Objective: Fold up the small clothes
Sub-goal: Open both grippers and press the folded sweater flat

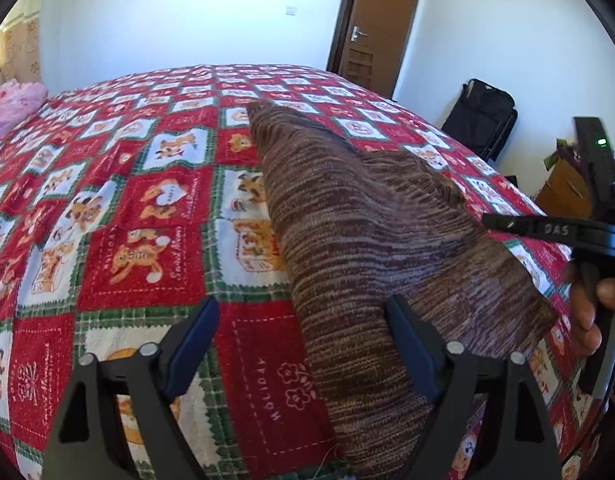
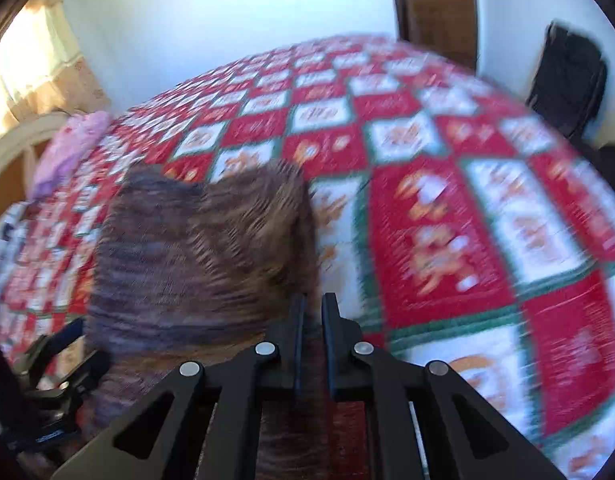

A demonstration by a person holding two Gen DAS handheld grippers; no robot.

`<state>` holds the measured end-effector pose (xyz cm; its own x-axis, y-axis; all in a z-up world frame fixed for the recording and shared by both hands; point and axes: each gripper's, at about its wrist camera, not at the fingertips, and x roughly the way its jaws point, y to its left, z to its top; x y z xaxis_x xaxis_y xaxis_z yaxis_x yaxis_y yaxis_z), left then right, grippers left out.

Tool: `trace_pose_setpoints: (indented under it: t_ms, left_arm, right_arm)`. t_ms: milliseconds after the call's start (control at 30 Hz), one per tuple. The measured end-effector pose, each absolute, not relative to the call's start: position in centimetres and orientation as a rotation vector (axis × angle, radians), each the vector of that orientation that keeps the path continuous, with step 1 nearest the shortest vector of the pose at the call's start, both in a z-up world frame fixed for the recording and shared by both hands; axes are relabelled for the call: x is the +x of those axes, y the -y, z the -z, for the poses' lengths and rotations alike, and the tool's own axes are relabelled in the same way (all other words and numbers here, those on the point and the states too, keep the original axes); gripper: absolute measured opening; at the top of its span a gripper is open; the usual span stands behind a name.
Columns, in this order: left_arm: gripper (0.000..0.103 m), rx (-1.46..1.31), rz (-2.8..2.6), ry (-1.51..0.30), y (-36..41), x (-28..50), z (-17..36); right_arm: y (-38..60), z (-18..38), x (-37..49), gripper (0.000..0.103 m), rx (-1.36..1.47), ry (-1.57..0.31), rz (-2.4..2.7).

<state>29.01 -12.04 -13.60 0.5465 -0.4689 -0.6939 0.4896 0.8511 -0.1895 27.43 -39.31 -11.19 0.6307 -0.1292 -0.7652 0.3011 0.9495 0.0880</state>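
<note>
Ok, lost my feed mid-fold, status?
Left gripper open over garment. Right gripper nearly shut at its edge; grip unclear. Nothing in the way on the bedspread.

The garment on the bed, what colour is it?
Brown garment streaked with pale purple-grey; clearest in the left wrist view.

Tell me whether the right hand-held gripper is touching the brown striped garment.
Touching. The right wrist view shows the right hand-held gripper with its jaws nearly closed, pinching the brown striped garment's edge.
</note>
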Motion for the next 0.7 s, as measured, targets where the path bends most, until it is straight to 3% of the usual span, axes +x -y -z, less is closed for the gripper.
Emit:
trace_pose_setpoints:
  t_ms: [33, 100, 233, 433, 567, 700]
  left_arm:
    - [0.091, 0.017, 0.568, -0.819, 11.9, 29.1, 13.7]
    - [0.092, 0.003, 0.574, -0.832, 11.7, 29.3, 13.9]
    - [0.095, 0.008, 0.564, -0.834, 11.8, 29.3, 13.9]
    - [0.095, -0.014, 0.578, -0.850, 11.6, 29.4, 14.1]
    - [0.096, -0.030, 0.590, -0.866, 11.5, 29.8, 14.3]
    - [0.098, -0.031, 0.581, -0.867, 11.4, 29.8, 14.3]
  right_arm:
    - [38.8, 10.4, 27.5, 0.037, 0.209, -0.829, 0.227]
    - [37.4, 9.0, 28.0, 0.055, 0.225, -0.788, 0.115]
    - [33.5, 8.8, 30.4, 0.055, 0.137, -0.829, -0.017]
    - [35.5, 13.6, 35.3, 0.055, 0.204, -0.999, 0.049]
    - [37.8, 13.7, 35.7, 0.055, 0.314, -0.993, 0.053]
    - [36.1, 11.8, 33.3, 0.055, 0.217, -0.930, 0.091]
